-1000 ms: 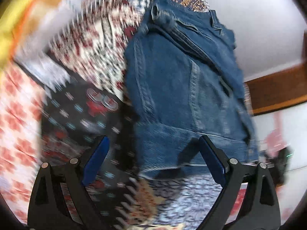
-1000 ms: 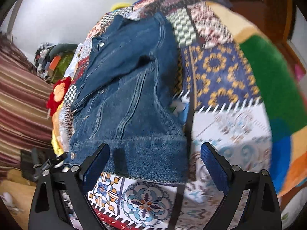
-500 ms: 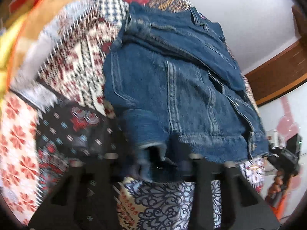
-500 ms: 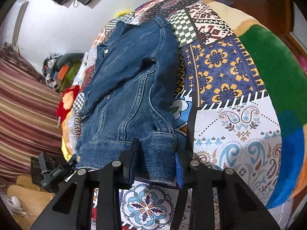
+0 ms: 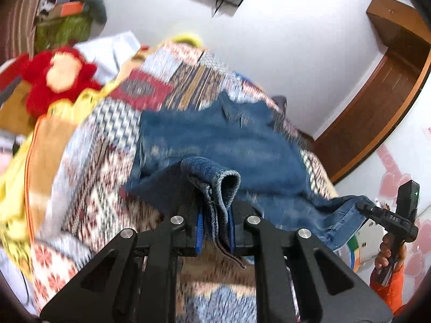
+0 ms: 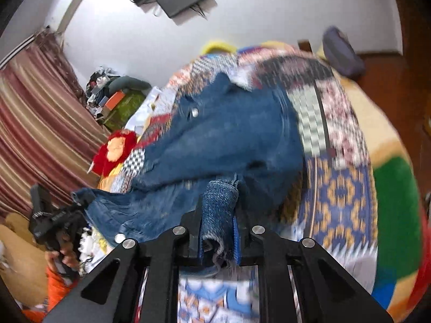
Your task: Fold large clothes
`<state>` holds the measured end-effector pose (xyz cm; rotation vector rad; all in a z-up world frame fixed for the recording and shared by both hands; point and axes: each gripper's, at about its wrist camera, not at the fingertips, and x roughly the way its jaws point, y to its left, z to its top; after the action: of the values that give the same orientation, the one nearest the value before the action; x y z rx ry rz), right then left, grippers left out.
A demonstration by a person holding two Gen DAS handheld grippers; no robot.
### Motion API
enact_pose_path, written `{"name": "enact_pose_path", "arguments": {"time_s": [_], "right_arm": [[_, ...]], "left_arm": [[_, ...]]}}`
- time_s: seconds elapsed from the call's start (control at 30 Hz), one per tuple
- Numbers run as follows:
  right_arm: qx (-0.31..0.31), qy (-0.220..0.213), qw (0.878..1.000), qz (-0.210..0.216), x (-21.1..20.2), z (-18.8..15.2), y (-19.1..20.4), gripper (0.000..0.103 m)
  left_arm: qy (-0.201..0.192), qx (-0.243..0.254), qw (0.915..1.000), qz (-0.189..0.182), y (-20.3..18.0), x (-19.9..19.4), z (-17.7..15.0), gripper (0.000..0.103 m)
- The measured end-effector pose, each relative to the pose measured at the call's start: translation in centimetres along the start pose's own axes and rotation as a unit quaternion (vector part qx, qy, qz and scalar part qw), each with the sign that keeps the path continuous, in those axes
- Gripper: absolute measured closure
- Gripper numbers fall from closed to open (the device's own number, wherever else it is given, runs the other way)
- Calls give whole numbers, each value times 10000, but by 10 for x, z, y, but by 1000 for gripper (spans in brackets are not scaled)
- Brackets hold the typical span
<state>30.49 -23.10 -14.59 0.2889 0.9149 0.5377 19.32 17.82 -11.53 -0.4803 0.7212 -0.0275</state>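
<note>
Left wrist view: the left claw [image 5: 215, 226] is pressed together on a bunched fold of the denim jacket [image 5: 215, 145] at its hem; its jaws have just been closing, with cloth between them. The rest of the jacket trails away ahead of the claw across the patchwork quilt [image 5: 102, 188]. Only this view shows the wooden door frame [image 5: 377, 113] to the claw's right, where the right claw [image 5: 362, 206] pinches the far hem corner, a hand [image 5: 389, 250] on its handle.

Right wrist view: the right claw [image 6: 218, 231] likewise pinches a rolled hem fold, its jaws having just closed on it. Only here appear the striped curtain [image 6: 35, 123] to the claw's left and the green blanket [image 6: 396, 196] to its right. A red plush toy [image 6: 115, 148] shows in both views.
</note>
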Motion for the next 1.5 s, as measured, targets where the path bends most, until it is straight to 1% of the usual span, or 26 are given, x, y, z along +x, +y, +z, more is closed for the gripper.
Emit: {"name": "enact_pose_path", "arguments": {"time_s": [0.17, 0.33, 0.47, 0.5, 0.73, 0.87, 0.97, 1.03, 1.1, 1.13, 1.23, 1.37, 1.43, 1.5], "right_arm": [[-444, -303, 9985, -111, 15, 52, 17, 92], [-641, -391, 9966, -343, 47, 106, 14, 92], [-685, -355, 9951, -614, 86, 144, 2, 92], [-701, -337, 9947, -677, 99, 154, -1, 92], [-729, -213, 9917, -1038, 177, 201, -14, 92], [-680, -74, 9889, -1320, 221, 209, -26, 92], [-639, 109, 9872, -1455, 251, 206, -41, 92], [-572, 247, 9874, -1455, 266, 202, -52, 92], [-497, 309, 9879, -1440, 275, 198, -64, 92], [-449, 316, 9888, -1388, 276, 197, -68, 92], [-278, 301, 9923, -1169, 270, 195, -78, 92], [-263, 155, 9938, -1069, 251, 196, -75, 91], [-317, 102, 9939, -1050, 240, 196, -71, 91], [-325, 54, 9944, -1006, 229, 197, -69, 91]], "left_arm": [[-207, 23, 9998, 33, 0, 21, 37, 91], [-231, -207, 9995, 53, 13, 59, 73, 91], [-183, -384, 9990, 119, 26, 90, 98, 91], [-129, -430, 9989, 166, 30, 104, 106, 91], [152, -643, 9968, 445, 53, 175, 137, 91], [424, -823, 9938, 616, 74, 220, 141, 91], [668, -818, 9916, 749, 85, 249, 137, 91], [890, -905, 9885, 821, 94, 269, 129, 90], [1008, -986, 9864, 848, 99, 280, 122, 88], [1066, -977, 9855, 882, 101, 286, 117, 86], [1072, -988, 9854, 878, 106, 291, 107, 85], [1058, -1112, 9842, 881, 107, 288, 105, 85], [1108, -998, 9842, 954, 105, 288, 105, 85], [1148, -751, 9843, 1111, 98, 289, 106, 85]]}}
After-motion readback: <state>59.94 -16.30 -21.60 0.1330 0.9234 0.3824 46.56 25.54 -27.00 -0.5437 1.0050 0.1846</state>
